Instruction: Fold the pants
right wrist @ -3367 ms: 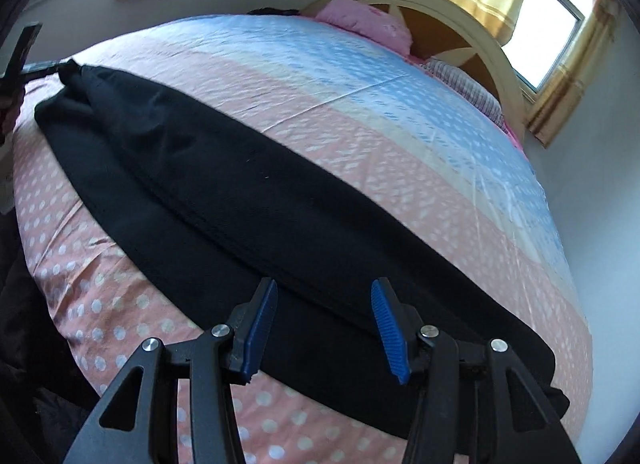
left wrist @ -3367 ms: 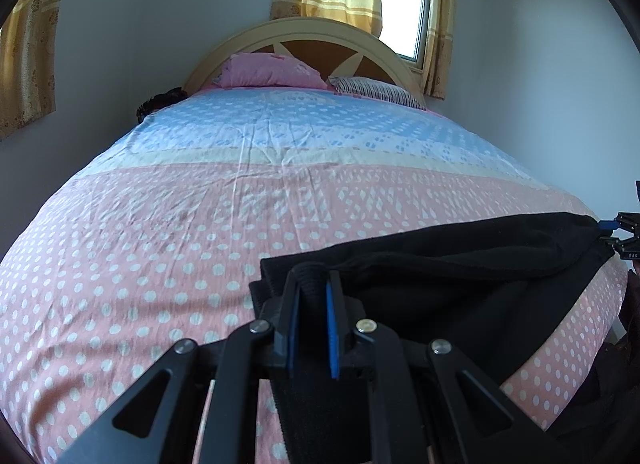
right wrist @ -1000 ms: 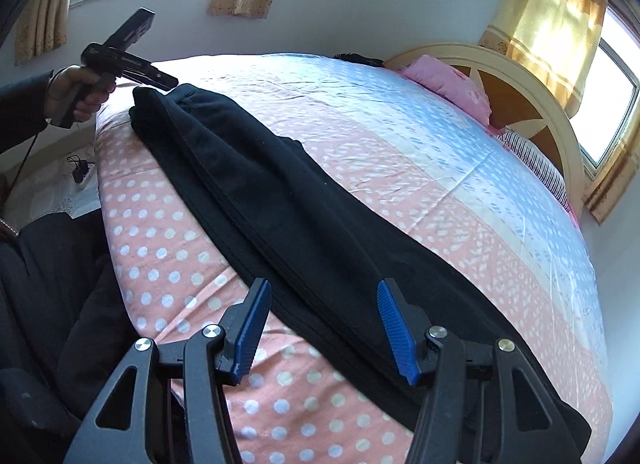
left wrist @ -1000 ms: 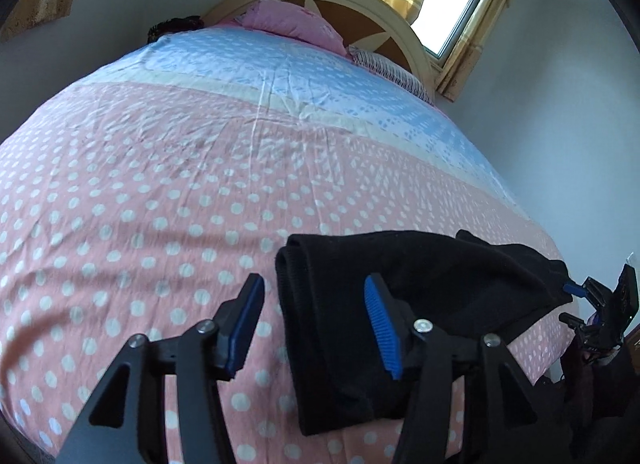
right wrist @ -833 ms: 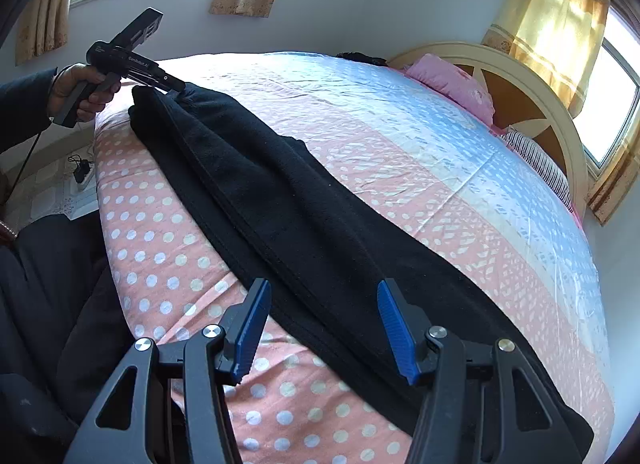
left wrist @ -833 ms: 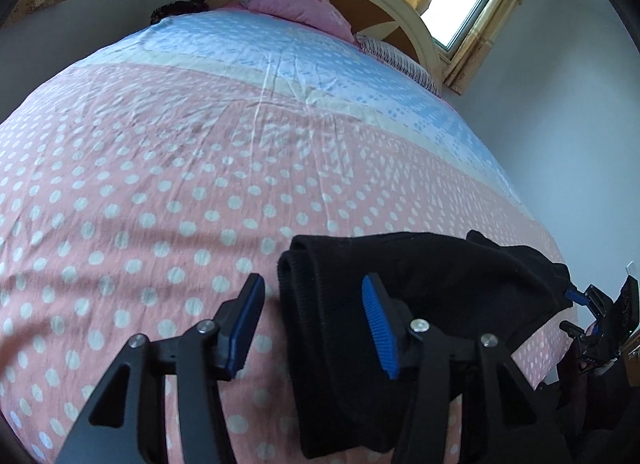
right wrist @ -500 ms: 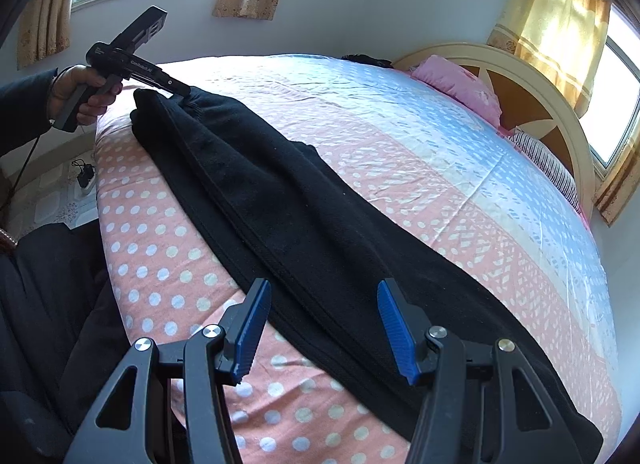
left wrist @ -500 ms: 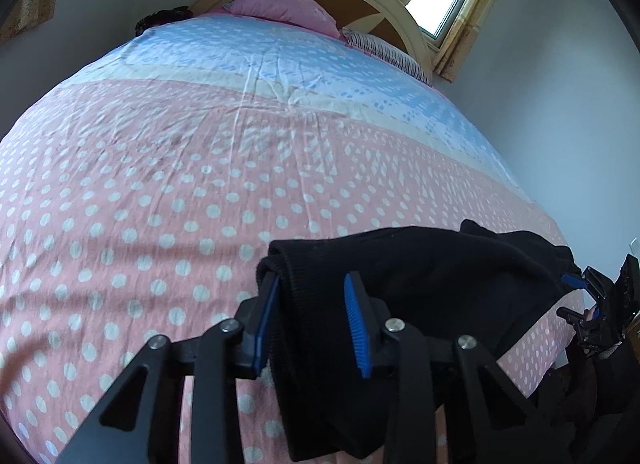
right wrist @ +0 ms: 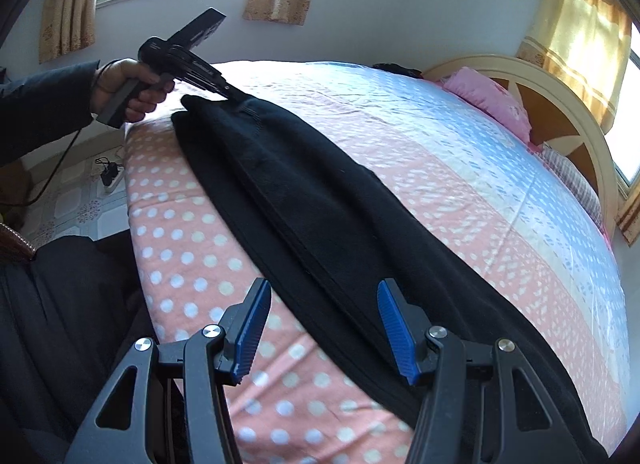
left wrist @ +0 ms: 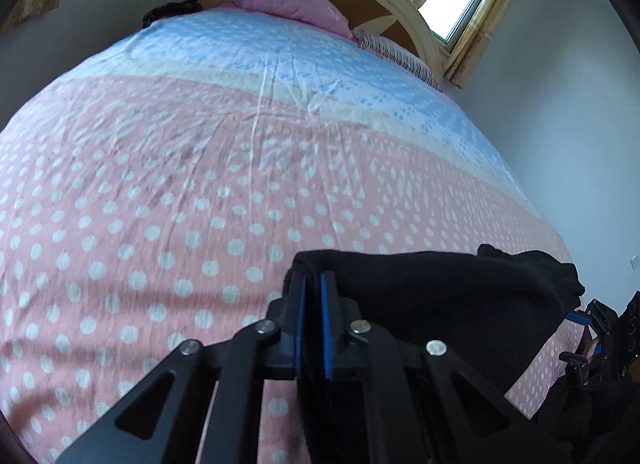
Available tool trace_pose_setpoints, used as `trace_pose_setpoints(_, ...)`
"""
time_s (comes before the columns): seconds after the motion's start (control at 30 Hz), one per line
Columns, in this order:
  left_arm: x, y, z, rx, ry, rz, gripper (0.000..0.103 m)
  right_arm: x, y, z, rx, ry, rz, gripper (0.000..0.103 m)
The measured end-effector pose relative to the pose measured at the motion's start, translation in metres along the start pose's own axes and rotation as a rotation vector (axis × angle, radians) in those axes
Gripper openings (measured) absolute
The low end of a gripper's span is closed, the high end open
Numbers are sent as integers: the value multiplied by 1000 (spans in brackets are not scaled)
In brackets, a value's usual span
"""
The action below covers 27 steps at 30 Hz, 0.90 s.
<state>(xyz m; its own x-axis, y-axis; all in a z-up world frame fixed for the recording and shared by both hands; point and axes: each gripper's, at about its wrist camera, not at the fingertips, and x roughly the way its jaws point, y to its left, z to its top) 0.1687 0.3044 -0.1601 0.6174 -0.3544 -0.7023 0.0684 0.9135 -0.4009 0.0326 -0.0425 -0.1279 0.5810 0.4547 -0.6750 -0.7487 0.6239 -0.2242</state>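
Observation:
Black pants [right wrist: 320,200] lie lengthwise along the near edge of the bed, folded leg on leg. In the left wrist view my left gripper [left wrist: 313,284] is shut on the end of the pants [left wrist: 440,296], with black cloth pinched between the blue pads. The same gripper shows in the right wrist view [right wrist: 236,98], held in a hand at the far end of the pants. My right gripper [right wrist: 322,304] is open above the middle of the pants, with nothing between the pads. It shows small at the right edge of the left wrist view [left wrist: 596,328].
The bed [left wrist: 200,168] has a pink dotted and blue sheet, a pink pillow [right wrist: 492,100] and a cream headboard [right wrist: 560,104]. A power strip with a cable [right wrist: 108,174] lies on the tiled floor beside the bed. Dark clothing [right wrist: 60,324] is at lower left.
My left gripper has moved onto the end of the pants and shut on it. The right gripper has stayed open over the middle of the pants.

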Motion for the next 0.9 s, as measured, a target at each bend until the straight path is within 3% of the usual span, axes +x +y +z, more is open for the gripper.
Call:
trace_pose_setpoints(0.07, -6, 6, -4, -48, -24, -23, 16, 7, 5, 6, -8, -7, 11, 57)
trace_pose_setpoints(0.13, -16, 11, -8, -90, -42, -11, 35, 16, 9, 13, -26, -8, 8, 57)
trace_pose_setpoints(0.2, -32, 15, -15, -112, -75, 0, 47, 25, 14, 18, -38, 2, 1, 57)
trace_pose_setpoints(0.3, -58, 14, -29, -103, -90, -2, 48, 40, 16, 22, -47, 23, -19, 57)
trace_pose_setpoints(0.37, -72, 6, -41, -72, -84, -23, 48, 48, 17, 23, -55, 40, -38, 52)
trace_pose_setpoints(0.4, -74, 1, -47, -47, -72, -31, 48, 52, 18, 23, -64, 51, -40, 47)
trace_pose_setpoints(0.5, -69, -18, -64, 32, -21, -39, 48, 57, 23, 25, -81, 54, -48, 44)
trace_pose_setpoints(0.6, -57, -32, -71, 110, -5, 8, 48, 58, 22, 28, -77, 60, -49, 31)
trace_pose_setpoints(0.67, -50, -33, -70, 117, -3, 9, 48, 58, 22, 29, -81, 69, -62, 19)
trace_pose_setpoints(0.7, -47, -33, -69, 112, 3, 6, 41, 57, 22, 30, -81, 67, -62, 14)
trace_pose_setpoints(0.73, -45, -33, -68, 119, 2, 12, 22, 56, 22, 31, -76, 65, -60, 8)
trace_pose_setpoints(0.77, -44, -33, -67, 129, 1, 25, 14, 54, 21, 32, -70, 61, -55, 7)
trace_pose_setpoints(0.9, -60, -35, -62, 162, -61, 42, 9, 42, 20, 38, -53, 32, -42, 5)
